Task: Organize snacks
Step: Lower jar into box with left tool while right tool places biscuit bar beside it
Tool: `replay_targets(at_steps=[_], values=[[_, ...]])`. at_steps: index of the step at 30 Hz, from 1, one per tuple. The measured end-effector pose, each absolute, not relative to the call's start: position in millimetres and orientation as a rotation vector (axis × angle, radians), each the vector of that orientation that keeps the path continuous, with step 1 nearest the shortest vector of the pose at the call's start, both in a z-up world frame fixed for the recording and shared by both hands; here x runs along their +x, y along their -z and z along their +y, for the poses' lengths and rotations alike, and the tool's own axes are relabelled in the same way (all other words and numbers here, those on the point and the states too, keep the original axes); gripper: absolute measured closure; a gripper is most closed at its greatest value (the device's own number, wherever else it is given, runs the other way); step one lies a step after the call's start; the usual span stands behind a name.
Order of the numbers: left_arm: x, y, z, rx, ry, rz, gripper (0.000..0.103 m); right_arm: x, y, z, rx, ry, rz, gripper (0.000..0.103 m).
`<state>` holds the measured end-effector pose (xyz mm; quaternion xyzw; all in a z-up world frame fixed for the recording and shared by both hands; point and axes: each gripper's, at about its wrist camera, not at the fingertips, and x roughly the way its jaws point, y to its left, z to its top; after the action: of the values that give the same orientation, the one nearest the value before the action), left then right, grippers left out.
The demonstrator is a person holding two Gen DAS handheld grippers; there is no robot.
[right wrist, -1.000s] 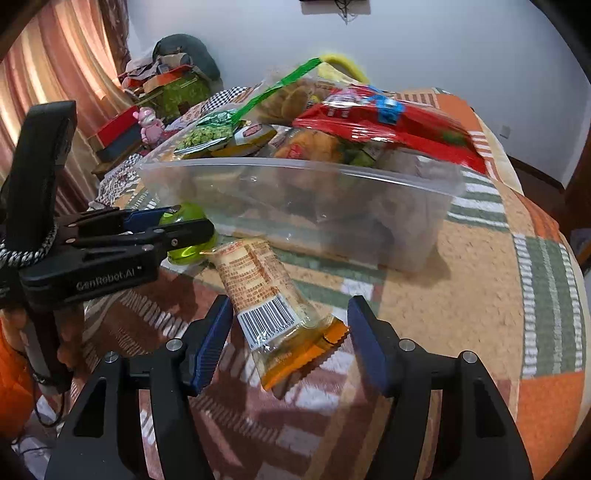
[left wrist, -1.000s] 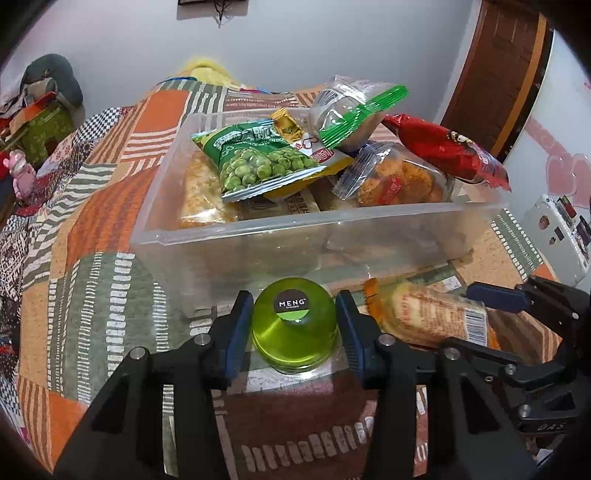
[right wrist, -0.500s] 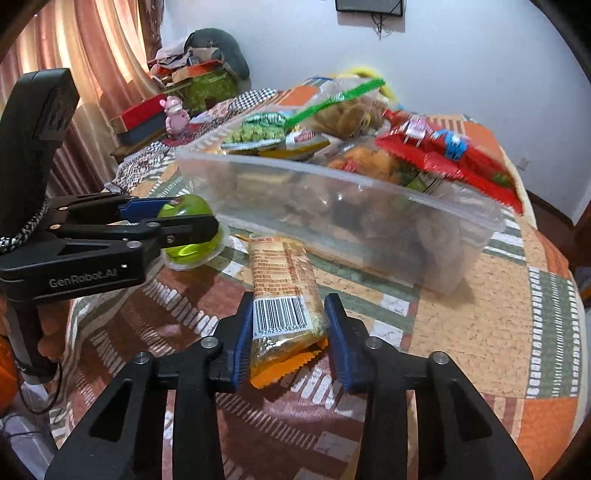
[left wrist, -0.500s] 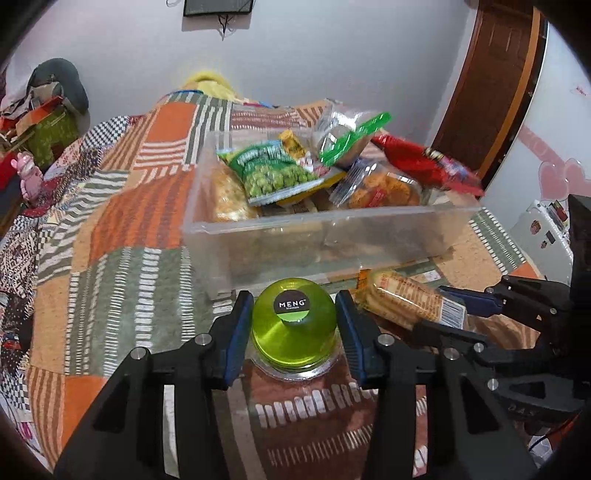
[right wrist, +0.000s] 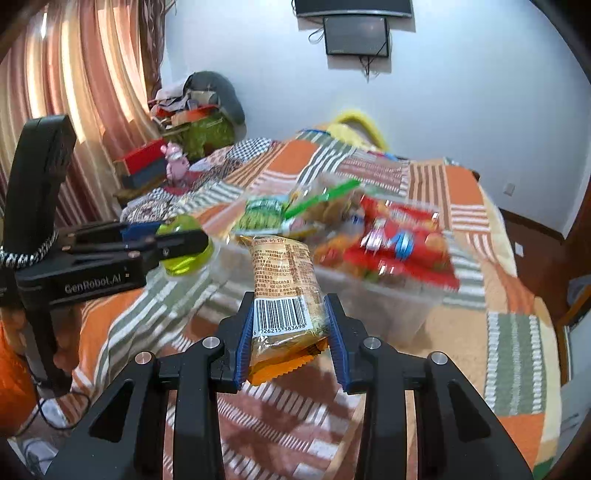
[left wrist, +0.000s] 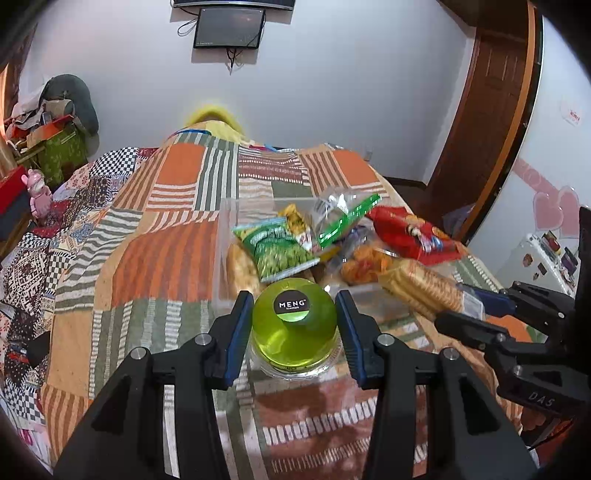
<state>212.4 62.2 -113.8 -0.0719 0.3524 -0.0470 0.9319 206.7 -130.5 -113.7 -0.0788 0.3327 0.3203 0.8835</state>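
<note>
My left gripper (left wrist: 294, 300) is shut on a green jelly cup (left wrist: 293, 332) with a black MENG label, held above the quilt in front of the clear plastic bin (left wrist: 221, 254). My right gripper (right wrist: 290, 299) is shut on the barcode end of an orange biscuit packet (right wrist: 282, 266), lifted off the quilt and pointing toward the bin (right wrist: 391, 306). In the left wrist view the biscuit packet (left wrist: 421, 288) and right gripper (left wrist: 465, 306) are at the right. In the right wrist view the left gripper (right wrist: 181, 236) and jelly cup (right wrist: 184, 260) are at the left. The bin holds several snack bags, including green peas (left wrist: 277, 254) and a red bag (right wrist: 402, 240).
A patchwork quilt (left wrist: 159, 258) covers the bed under the bin. A pink toy (right wrist: 175, 162) and piled boxes (right wrist: 147, 162) stand at the far left by the curtain (right wrist: 74, 74). A wooden door (left wrist: 487, 122) is at the right, a screen (left wrist: 229, 31) on the wall.
The right gripper's jaws shut on the biscuit packet, which had lain between them. Both grippers rose, lifting the packet and the jelly cup off the quilt, so the bin looks lower and farther.
</note>
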Motion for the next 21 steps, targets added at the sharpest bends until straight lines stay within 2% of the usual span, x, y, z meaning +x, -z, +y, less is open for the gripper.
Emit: replay_targets(at_steps=[11,21], values=[[265.3,127.1,59.5,-0.168,0.103,0.739,0.058,255.8,119.8,-110.5,-0.135,-0.644,0.700,0.070],[286.4,137.9,61.5,-0.161,0.074,0.737,0.058,264.6,140.2,-100.1,-0.141,-0.656,0.739,0.070]])
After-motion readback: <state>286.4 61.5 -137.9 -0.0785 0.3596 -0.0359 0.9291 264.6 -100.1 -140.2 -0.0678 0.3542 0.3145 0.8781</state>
